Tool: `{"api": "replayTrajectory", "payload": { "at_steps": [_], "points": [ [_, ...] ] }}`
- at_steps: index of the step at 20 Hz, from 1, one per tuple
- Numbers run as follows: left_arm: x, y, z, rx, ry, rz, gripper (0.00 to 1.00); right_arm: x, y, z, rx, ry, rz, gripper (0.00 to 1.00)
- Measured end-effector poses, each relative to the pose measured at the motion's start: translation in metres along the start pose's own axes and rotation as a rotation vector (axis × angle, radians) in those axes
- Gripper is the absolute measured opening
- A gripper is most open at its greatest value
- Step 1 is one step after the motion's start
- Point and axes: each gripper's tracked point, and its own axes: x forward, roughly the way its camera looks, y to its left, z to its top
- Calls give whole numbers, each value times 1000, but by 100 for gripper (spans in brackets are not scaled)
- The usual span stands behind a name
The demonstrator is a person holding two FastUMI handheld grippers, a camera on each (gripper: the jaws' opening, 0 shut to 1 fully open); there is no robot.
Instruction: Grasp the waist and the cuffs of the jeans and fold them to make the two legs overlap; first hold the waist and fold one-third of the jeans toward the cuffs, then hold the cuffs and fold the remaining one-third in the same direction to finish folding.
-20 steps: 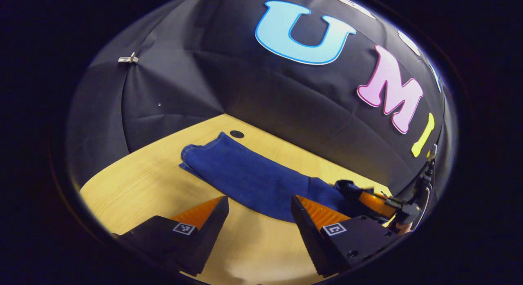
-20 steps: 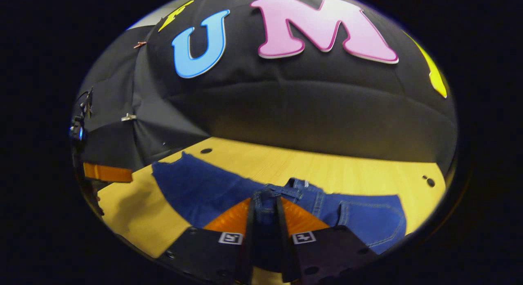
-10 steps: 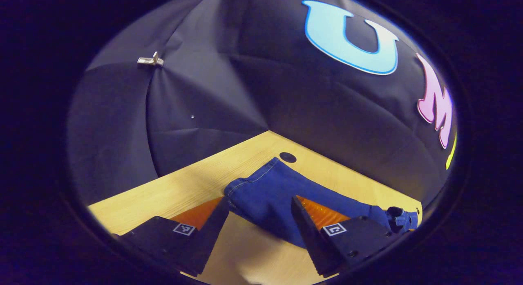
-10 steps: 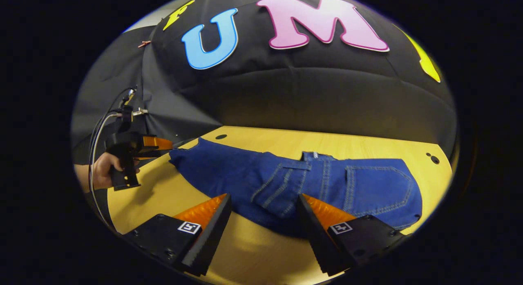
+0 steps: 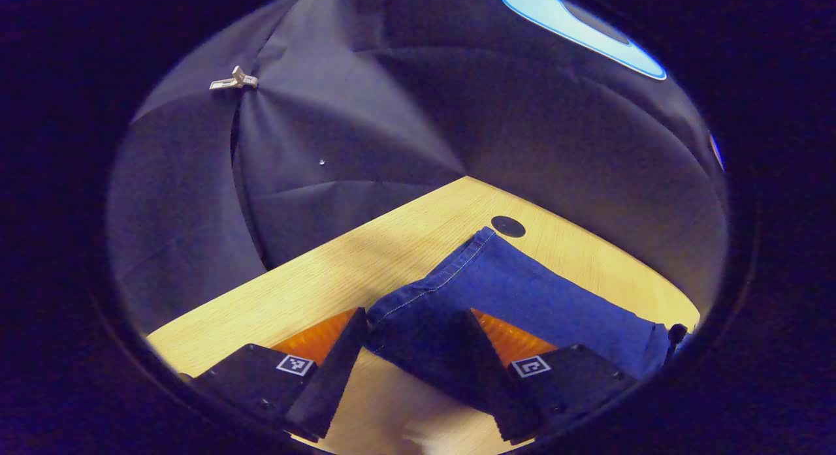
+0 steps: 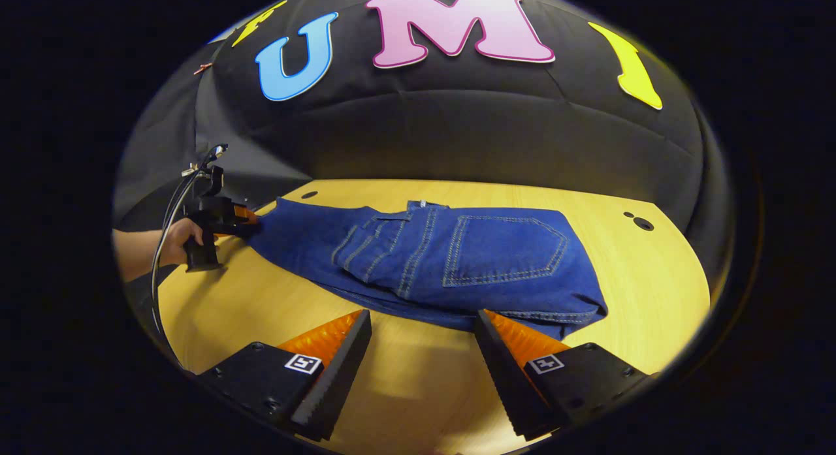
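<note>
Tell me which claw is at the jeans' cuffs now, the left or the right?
The left claw: the cuffs lie between its open fingers. The right claw hangs open beside the folded waist.

The jeans [image 6: 457,252] are matt, coarse-woven denim cloth with pale stitched seams, lying on a table [image 6: 653,279] of smooth, light wood-grain finish.

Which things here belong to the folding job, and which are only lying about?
Belong to the job:
- jeans, waist end folded over
- cuffs
- left tongs, open around the cuffs
- right tongs, open

Only lying about:
- table
- clip on the wall
</note>
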Motion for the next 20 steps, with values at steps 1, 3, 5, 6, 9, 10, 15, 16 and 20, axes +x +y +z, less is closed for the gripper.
{"api": "replayTrajectory", "payload": {
  "at_steps": [1,3,5,6,9,10,15,16,20],
  "points": [
    [0,-4,0,-1,12,-35,93,-3,-4,-4,1,12,-6,99],
    [9,-14,-4,-52,31,-90,63,-8,-11,-6,14,7,-27,98],
    [11,-21,-2,-102,20,-114,36,-11,-16,-11,27,15,-37,98],
    [6,-25,-6,-118,26,-133,29,-12,-18,-14,23,23,-39,99],
    [3,-32,-7,-64,32,-163,17,-12,-21,-17,7,29,-48,98],
    [3,-35,-4,-61,34,-177,12,-12,-20,-16,8,26,-50,98],
    [-5,-41,19,-120,-15,-240,6,-17,-18,-7,23,-6,-55,98],
    [-12,-44,27,-112,-43,-256,6,-19,-20,-4,22,-13,-63,98],
    [-57,-64,61,-118,-154,-329,10,-25,-33,3,7,-35,-103,99]
  ]
}}
